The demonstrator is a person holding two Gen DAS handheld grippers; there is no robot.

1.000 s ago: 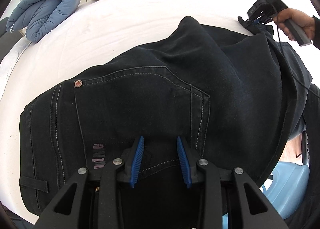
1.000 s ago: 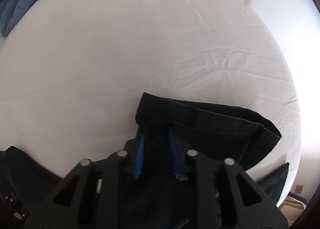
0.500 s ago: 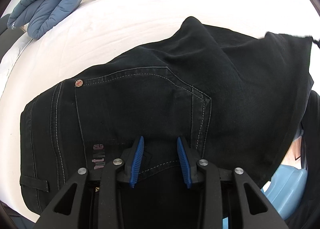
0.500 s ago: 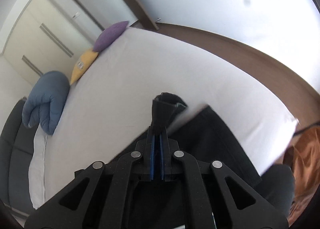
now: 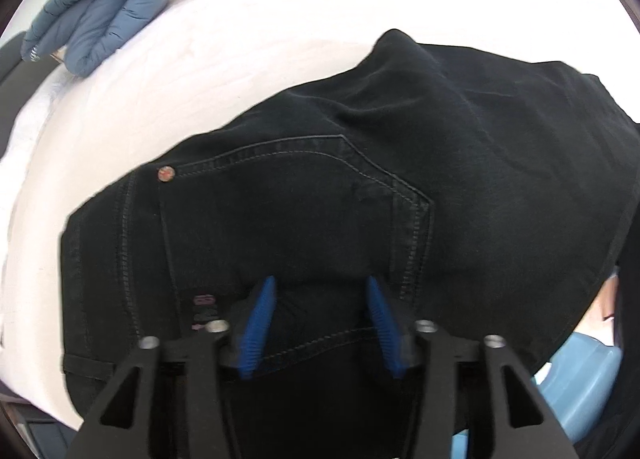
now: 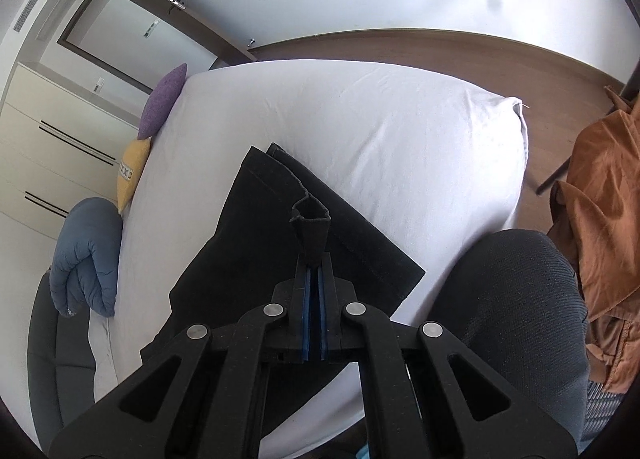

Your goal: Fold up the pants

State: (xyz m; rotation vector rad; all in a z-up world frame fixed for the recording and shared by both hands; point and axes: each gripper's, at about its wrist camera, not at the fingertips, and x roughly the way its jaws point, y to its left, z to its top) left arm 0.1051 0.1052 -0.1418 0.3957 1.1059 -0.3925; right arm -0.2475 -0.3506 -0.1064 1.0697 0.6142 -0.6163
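Your right tool (image 6: 314, 291) is clamped tight on a pinch of hem at the leg end of the black pants (image 6: 288, 219), lifting that cuff above the white bed (image 6: 400, 131). Your left tool (image 5: 318, 323) has its blue pads spread apart over the seat, just below the back pocket (image 5: 288, 211); whether the pads press on the cloth I cannot tell. The pants lie across the near side of the bed, waist toward your left. This looks like denim: fairly heavy, limp, thick at the seams, not slippery. It should sag between grips, so hold through a stitched hem or the waistband, where the doubled cloth probably will not pull free.
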